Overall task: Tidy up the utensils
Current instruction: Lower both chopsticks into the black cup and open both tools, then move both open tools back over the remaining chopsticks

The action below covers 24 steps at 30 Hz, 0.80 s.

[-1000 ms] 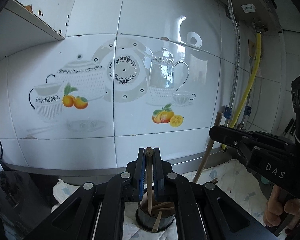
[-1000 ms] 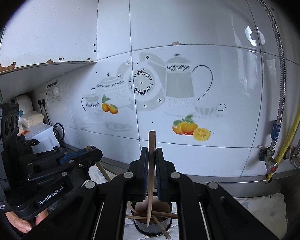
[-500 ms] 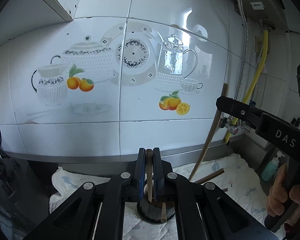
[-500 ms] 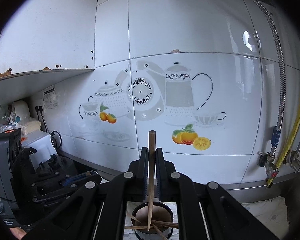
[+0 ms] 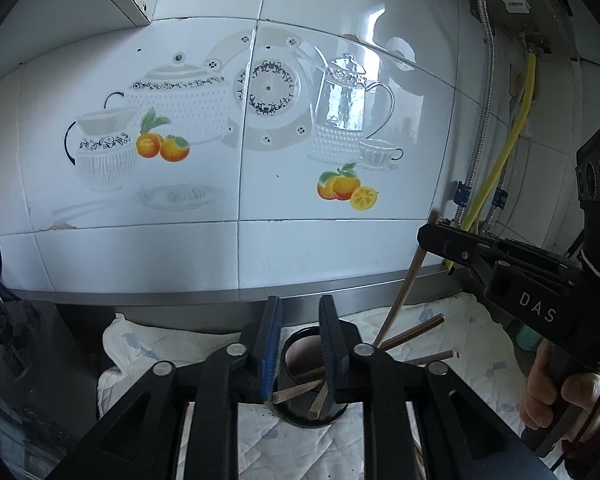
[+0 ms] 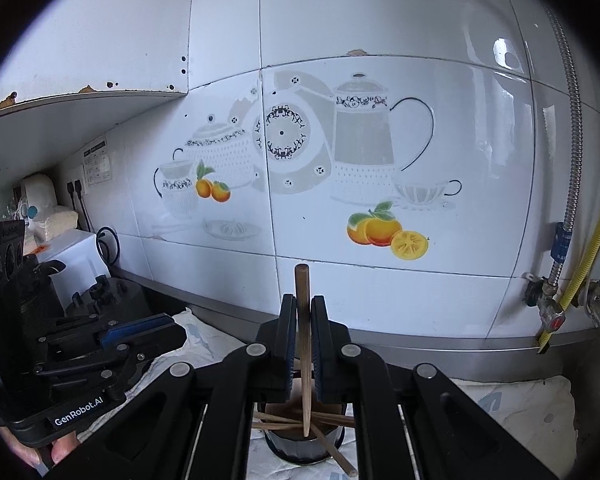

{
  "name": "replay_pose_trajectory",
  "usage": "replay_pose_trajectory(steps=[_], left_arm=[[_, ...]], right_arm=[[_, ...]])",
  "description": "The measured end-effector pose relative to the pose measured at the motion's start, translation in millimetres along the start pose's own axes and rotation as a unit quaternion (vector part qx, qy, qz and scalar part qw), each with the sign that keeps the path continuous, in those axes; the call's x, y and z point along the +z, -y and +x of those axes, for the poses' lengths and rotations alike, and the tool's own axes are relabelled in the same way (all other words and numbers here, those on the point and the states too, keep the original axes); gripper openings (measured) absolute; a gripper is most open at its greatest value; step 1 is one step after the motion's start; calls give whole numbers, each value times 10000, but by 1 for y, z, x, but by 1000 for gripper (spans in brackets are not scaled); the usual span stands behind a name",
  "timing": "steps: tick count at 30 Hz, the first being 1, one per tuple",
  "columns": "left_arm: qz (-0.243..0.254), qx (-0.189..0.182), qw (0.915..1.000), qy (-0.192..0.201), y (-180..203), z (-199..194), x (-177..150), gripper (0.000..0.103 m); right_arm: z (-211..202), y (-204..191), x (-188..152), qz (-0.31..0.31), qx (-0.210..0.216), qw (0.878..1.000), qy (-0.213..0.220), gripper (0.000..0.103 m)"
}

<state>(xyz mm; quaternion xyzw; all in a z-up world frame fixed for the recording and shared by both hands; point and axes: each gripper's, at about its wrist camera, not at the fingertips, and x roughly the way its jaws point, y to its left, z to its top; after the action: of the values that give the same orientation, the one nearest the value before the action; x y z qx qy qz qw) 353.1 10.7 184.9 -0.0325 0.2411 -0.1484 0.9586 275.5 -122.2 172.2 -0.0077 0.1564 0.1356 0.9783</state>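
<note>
A dark round holder cup (image 5: 314,416) stands on a white quilted cloth (image 5: 172,344), with several wooden chopsticks (image 5: 414,333) lying across and in it. My left gripper (image 5: 299,312) is open and empty, its jaws spread just above the cup's rim. My right gripper (image 6: 302,312) is shut on one wooden chopstick (image 6: 303,344), held upright with its lower tip inside the cup (image 6: 300,446). In the left wrist view the right gripper (image 5: 432,236) sits at the right with that chopstick (image 5: 404,288) slanting down toward the cup.
A tiled wall with teapot and fruit prints (image 5: 260,120) rises close behind. A steel ledge (image 5: 140,296) runs along its base. Yellow and metal hoses with valves (image 6: 556,296) hang at the right. A dark appliance (image 5: 16,348) and a white box (image 6: 72,256) stand at the left.
My left gripper opened and let go of its chopstick, which now lies in the cup. My right gripper moved lower, bringing its chopstick tip down into the cup.
</note>
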Motion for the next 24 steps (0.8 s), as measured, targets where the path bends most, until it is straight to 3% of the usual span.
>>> replay_pose_trajectory(steps=[2, 9, 13, 19, 24], left_arm=[[22, -5, 10000, 56, 1, -9, -1, 38], [83, -12, 10000, -9, 5, -45, -10, 42], [151, 146, 9997, -104, 7, -68, -26, 58], [207, 199, 9991, -319, 10, -100, -63, 58], [136, 16, 9983, -560, 18, -116, -104, 58]], right_arm=[[-6, 1, -1, -6, 41, 10000, -32, 10], [-36, 6, -5, 8, -27, 10000, -12, 15], [-63, 10, -12, 64, -12, 10000, 16, 30], [-100, 10, -40, -98, -82, 9999, -111, 35], [-120, 13, -84, -85, -92, 9991, -417, 36]])
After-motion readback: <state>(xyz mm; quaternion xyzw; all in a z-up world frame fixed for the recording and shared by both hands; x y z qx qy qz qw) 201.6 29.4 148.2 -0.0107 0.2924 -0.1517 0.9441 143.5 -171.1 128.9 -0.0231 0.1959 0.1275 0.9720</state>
